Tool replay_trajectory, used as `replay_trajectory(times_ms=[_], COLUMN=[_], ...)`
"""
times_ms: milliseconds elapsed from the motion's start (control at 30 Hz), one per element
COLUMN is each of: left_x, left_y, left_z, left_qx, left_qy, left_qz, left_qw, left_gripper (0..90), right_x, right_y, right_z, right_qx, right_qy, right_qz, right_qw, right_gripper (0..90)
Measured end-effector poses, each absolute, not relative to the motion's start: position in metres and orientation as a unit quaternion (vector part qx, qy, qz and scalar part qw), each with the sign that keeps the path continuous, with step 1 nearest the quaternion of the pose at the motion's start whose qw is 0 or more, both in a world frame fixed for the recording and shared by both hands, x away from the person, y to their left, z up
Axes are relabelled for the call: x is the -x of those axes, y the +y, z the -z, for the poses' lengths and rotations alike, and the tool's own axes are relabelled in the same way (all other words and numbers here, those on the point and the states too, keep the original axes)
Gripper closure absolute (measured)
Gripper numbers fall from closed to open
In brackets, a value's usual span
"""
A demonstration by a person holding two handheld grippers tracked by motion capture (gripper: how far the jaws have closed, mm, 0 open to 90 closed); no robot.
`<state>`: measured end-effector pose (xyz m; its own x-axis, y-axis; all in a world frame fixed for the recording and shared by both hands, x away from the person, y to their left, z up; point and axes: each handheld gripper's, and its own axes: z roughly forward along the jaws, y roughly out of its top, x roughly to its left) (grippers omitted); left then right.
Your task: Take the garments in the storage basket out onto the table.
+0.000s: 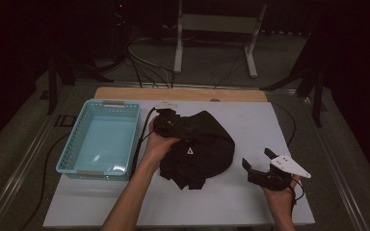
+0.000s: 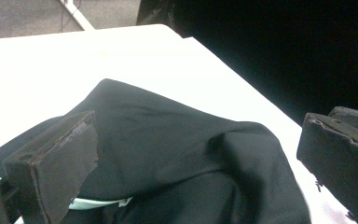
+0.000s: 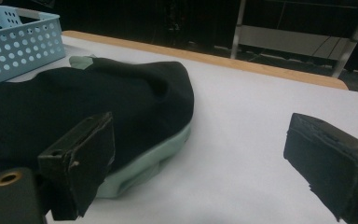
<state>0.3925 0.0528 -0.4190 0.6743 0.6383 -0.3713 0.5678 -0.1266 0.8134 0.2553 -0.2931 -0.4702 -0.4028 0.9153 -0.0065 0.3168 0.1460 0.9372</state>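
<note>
Black fabric, a crumpled garment (image 1: 195, 149), lies heaped near the middle of the white tabletop (image 1: 250, 120), just right of the light blue perforated basket (image 1: 101, 137) that stands at the left edge. A pale mint trim or lining (image 3: 144, 161) shows under the cloth's lower hem in the right gripper view; whether it belongs to the garment or is a separate piece, I cannot tell.

Left gripper (image 1: 166, 120): at the far left side of the heap, touching or buried in the folds. In the left gripper view the jaws stand wide apart with the cloth between and below them, nothing pinched.

Right gripper (image 1: 260, 166): near the front right corner of the tabletop, apart from the garment, jaws wide, holding nothing.

Judgement: the work looks like getting the garment into the basket, not yet begun.

Risks from here:
- Left jaws closing on one thin top layer only; the pile would unfurl on lifting and trail across the tabletop or snag on the basket rim.
- The heap is loose, with ends hanging toward the front edge; a one-sided lift may leave these draped outside the basket.
- The left gripper's cable (image 1: 142, 137) runs between basket and cloth; it could catch in a fold or drag the basket.
- The right gripper, coming in low, may push the cloth instead of gripping it.
</note>
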Motion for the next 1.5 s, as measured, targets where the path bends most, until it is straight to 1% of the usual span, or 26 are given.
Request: replay_trajectory(times_ms=[767, 1200, 1500], left_x=[-0.382, -0.373, -0.368], left_y=[0.078, 0.101, 0.121], left_z=[0.415, 0.404, 0.401], left_qx=[-0.748, -0.742, -0.735], left_qy=[0.407, 0.405, 0.41], left_qz=[-0.096, -0.134, -0.152], left_qw=[0.516, 0.517, 0.518], left_gripper=[0.0, 0.0, 0.0], right_x=[-0.255, -0.255, -0.256], right_y=[-0.293, -0.293, -0.293], right_z=[0.47, 0.47, 0.471], right_qx=[-0.447, -0.447, -0.447], right_qy=[0.688, 0.689, 0.689], right_qz=[-0.478, -0.478, -0.477], right_qw=[0.313, 0.312, 0.312], right_gripper=[8.6, 8.6, 8.6])
